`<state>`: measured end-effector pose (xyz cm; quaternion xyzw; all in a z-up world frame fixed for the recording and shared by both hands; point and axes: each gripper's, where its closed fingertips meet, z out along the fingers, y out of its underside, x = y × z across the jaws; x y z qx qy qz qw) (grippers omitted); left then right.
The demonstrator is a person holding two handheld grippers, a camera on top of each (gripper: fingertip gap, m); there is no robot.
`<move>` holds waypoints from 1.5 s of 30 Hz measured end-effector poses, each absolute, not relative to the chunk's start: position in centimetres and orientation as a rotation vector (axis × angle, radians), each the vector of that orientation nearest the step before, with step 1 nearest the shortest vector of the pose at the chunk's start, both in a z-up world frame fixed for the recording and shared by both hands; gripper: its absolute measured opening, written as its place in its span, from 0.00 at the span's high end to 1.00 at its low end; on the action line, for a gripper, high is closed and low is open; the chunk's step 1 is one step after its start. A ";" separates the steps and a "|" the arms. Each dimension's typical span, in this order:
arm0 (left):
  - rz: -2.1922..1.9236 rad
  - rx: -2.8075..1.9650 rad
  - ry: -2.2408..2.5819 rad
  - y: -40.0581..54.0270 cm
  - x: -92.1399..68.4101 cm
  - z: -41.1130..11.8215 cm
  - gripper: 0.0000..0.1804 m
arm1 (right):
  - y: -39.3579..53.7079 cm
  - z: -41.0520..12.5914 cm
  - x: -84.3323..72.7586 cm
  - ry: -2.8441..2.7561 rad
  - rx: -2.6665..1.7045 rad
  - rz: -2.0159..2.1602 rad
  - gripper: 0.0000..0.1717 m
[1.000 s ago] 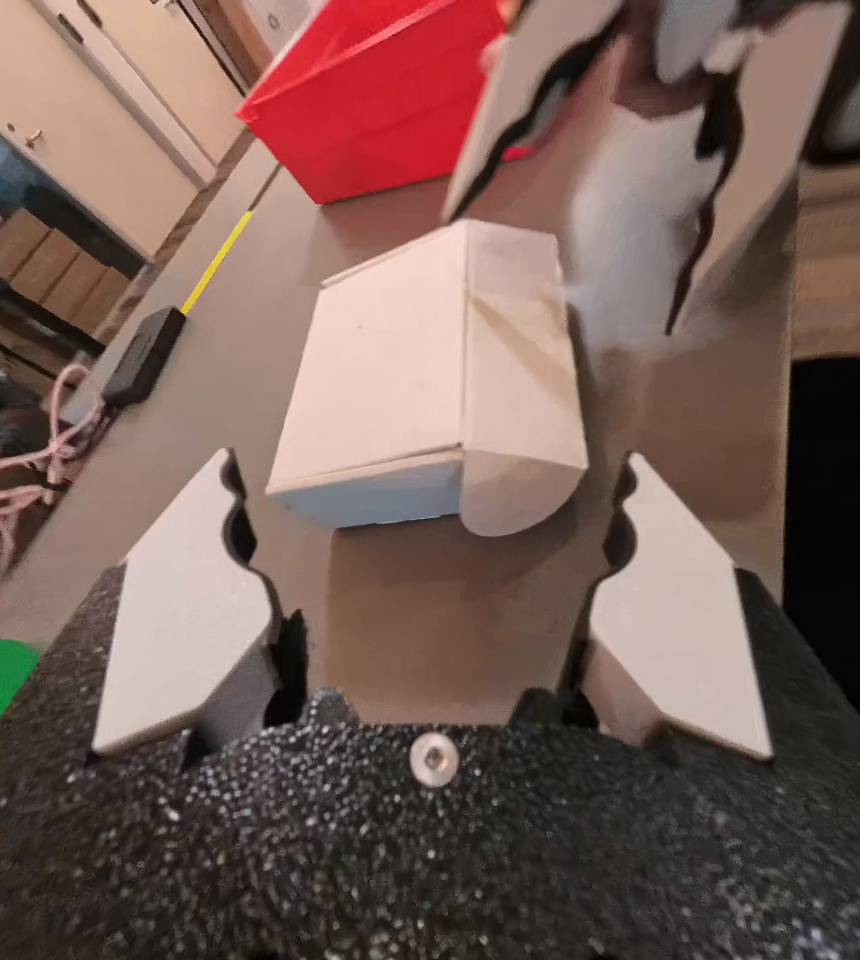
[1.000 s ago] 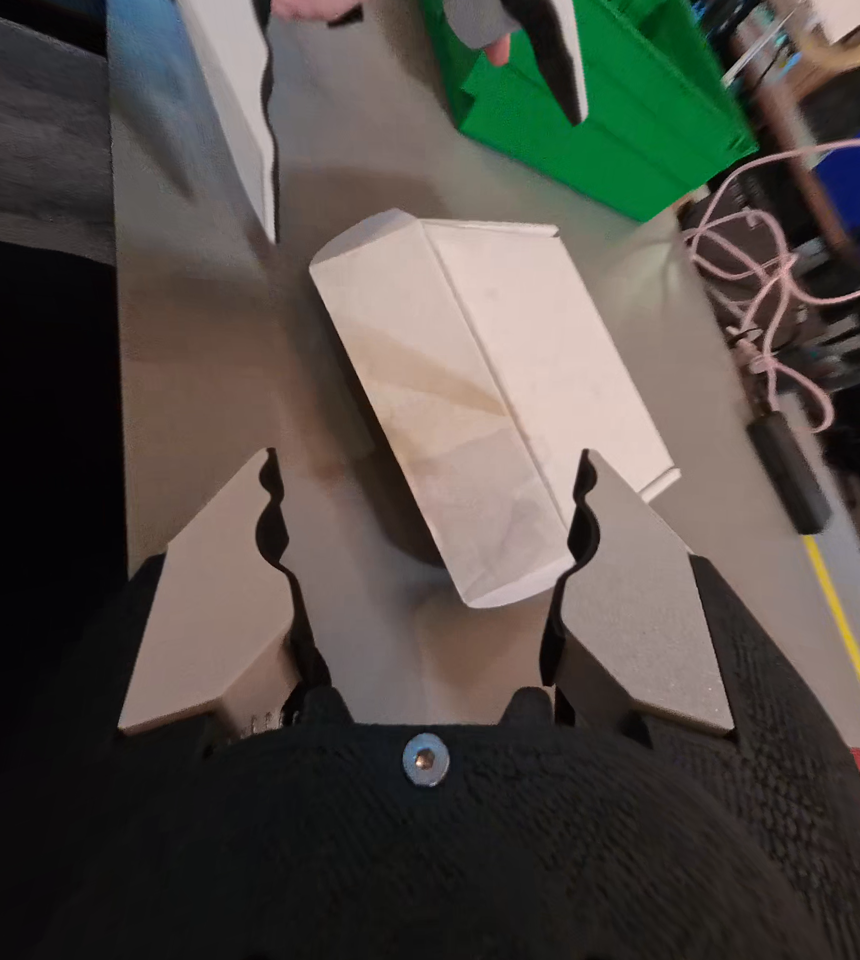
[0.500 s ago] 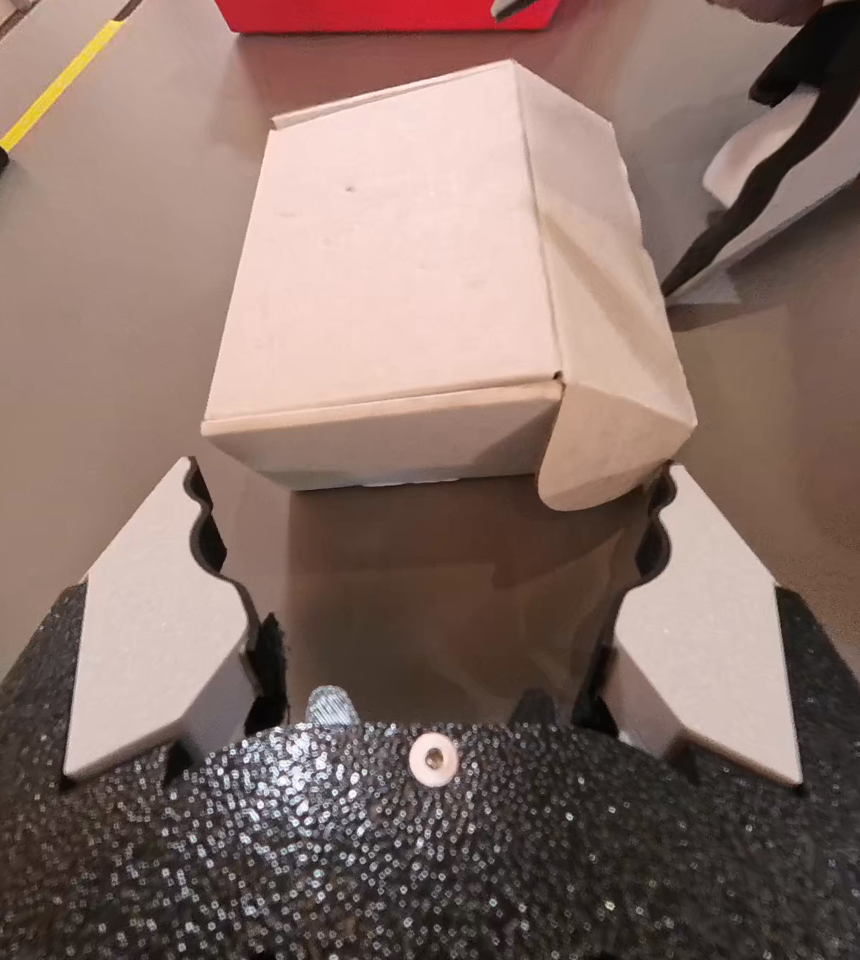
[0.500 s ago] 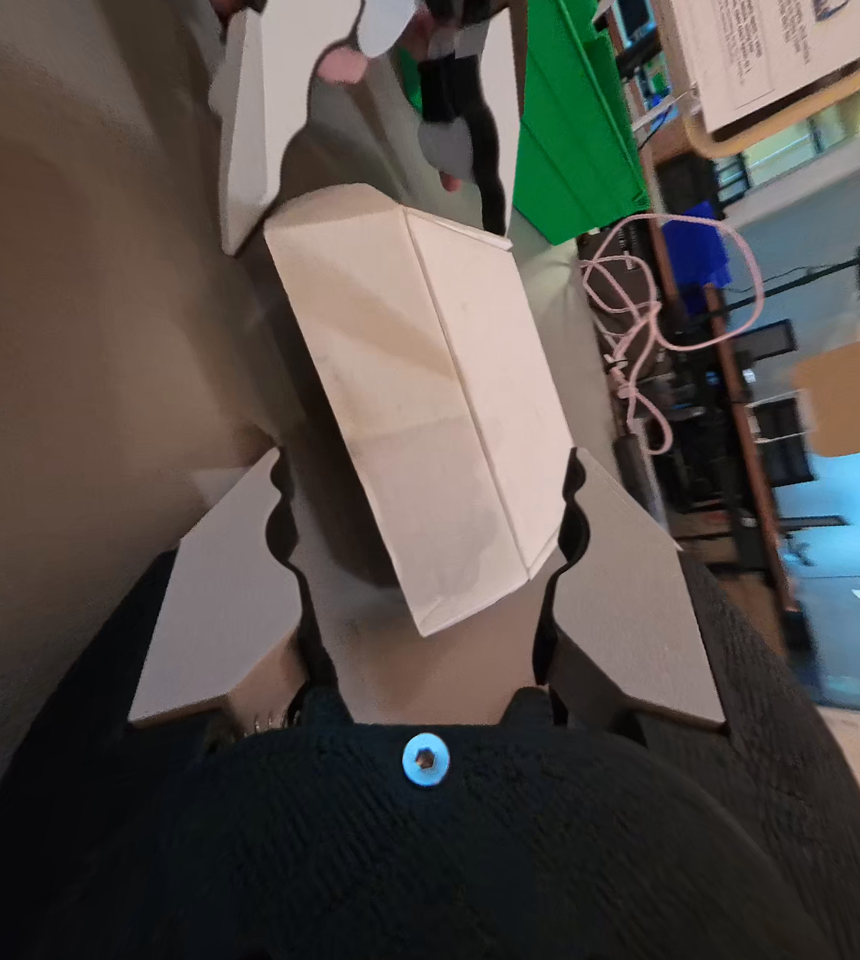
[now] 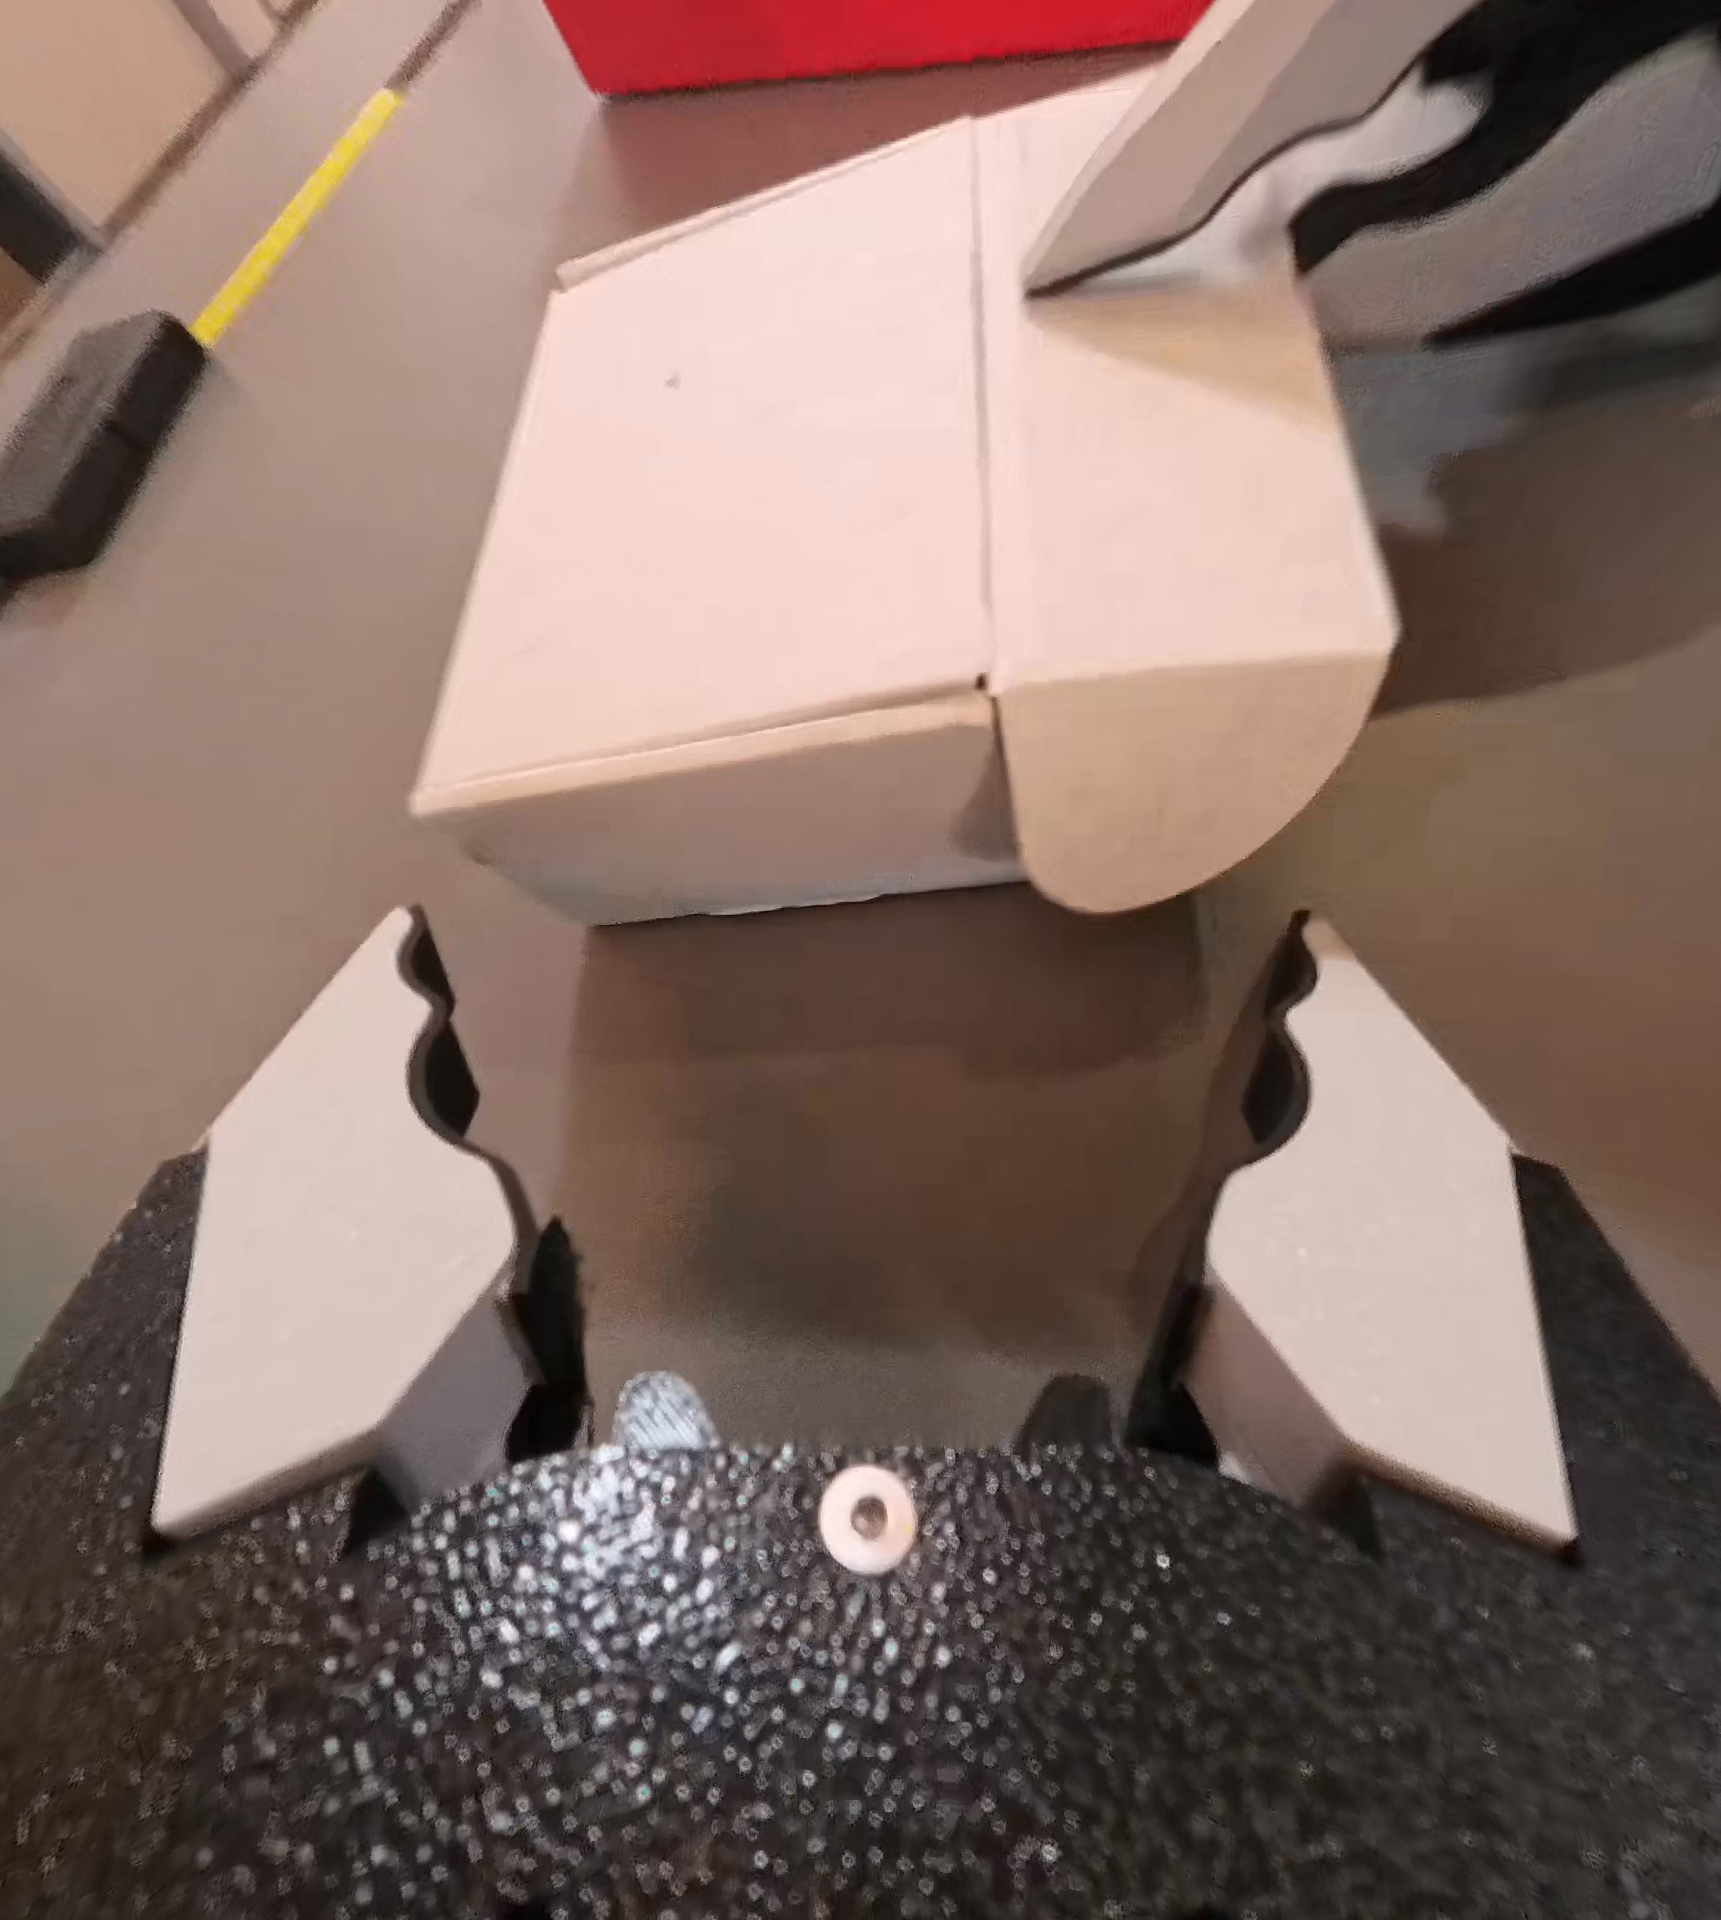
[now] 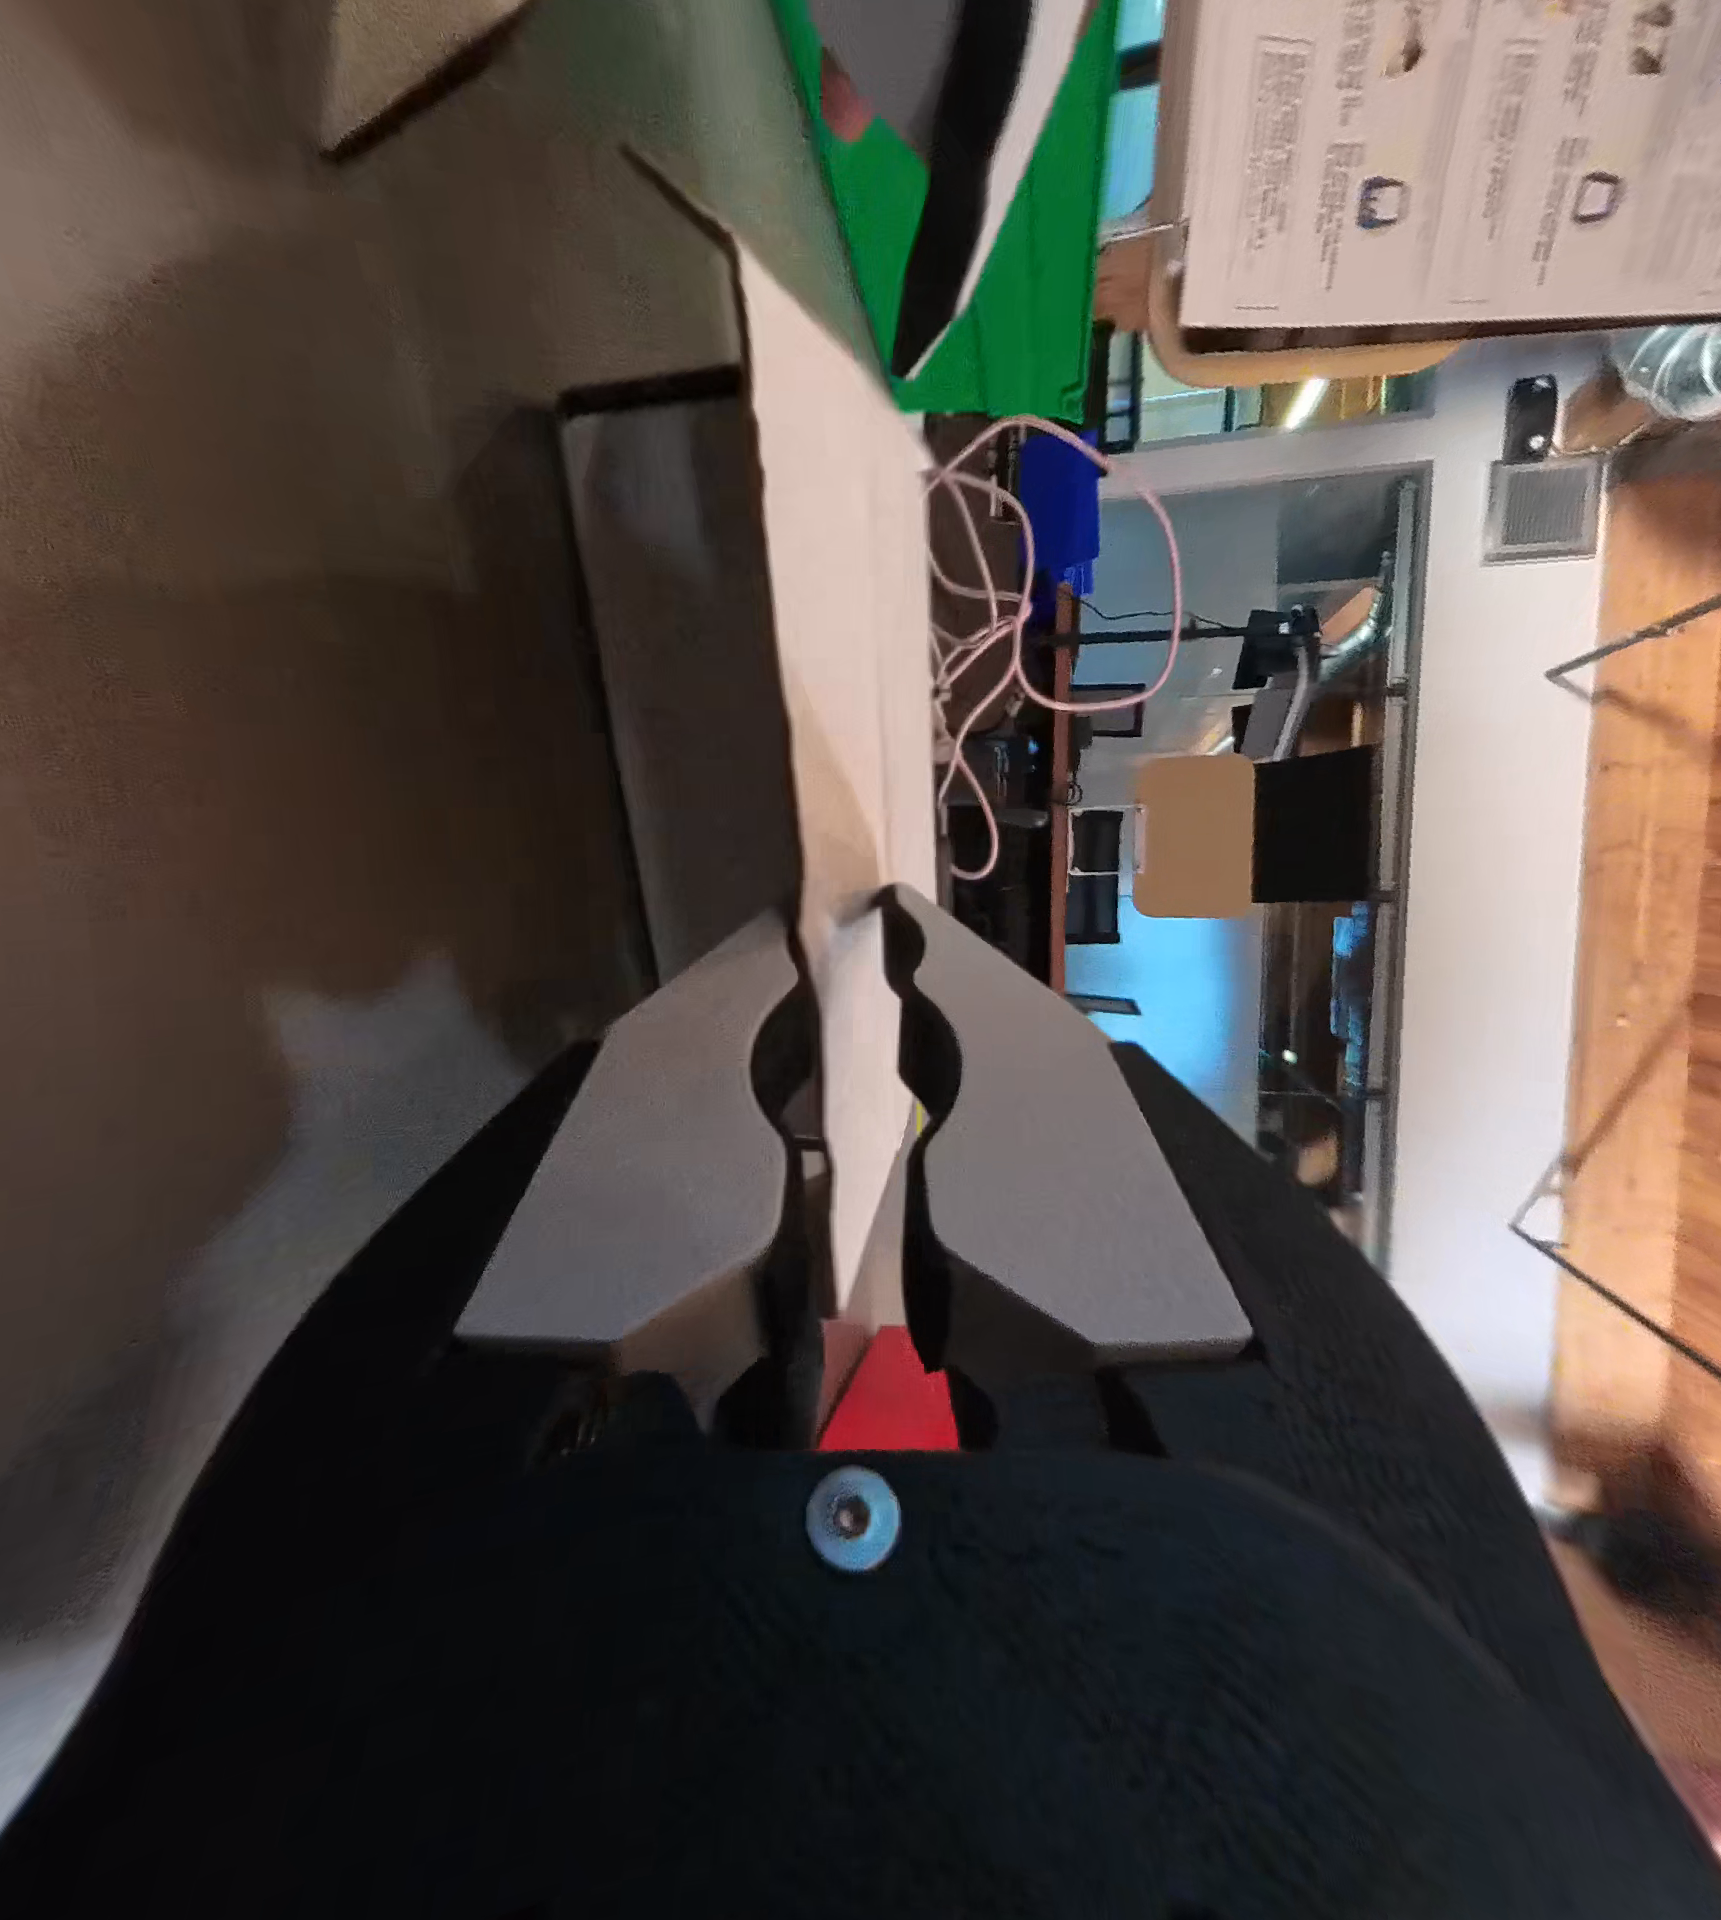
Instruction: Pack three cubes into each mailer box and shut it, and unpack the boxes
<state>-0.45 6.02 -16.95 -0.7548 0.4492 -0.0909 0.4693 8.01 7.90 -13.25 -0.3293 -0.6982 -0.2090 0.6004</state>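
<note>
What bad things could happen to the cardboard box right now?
1. The right tongs have closed down around the side flap of the mailer box. Pulling hard might crease or tear it.
2. The left tongs are wide open and not touching the box, so it may slide across the table instead of opening.
3. If the box tips, anything inside could spill out, though its contents are hidden.

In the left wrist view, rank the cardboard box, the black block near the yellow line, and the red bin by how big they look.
1. Cardboard box: by far the largest, and nearest.
2. and 3. Red bin and black block: unsure. Only a cropped strip of the bin shows, farther off, so the two cannot be ranked fairly.
</note>
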 end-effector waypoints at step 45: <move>-0.897 -1.635 1.239 1.0 3.9 -13.5 0.62 | 1.4 -6.8 13.5 -1.716 -1.162 1.310 0.73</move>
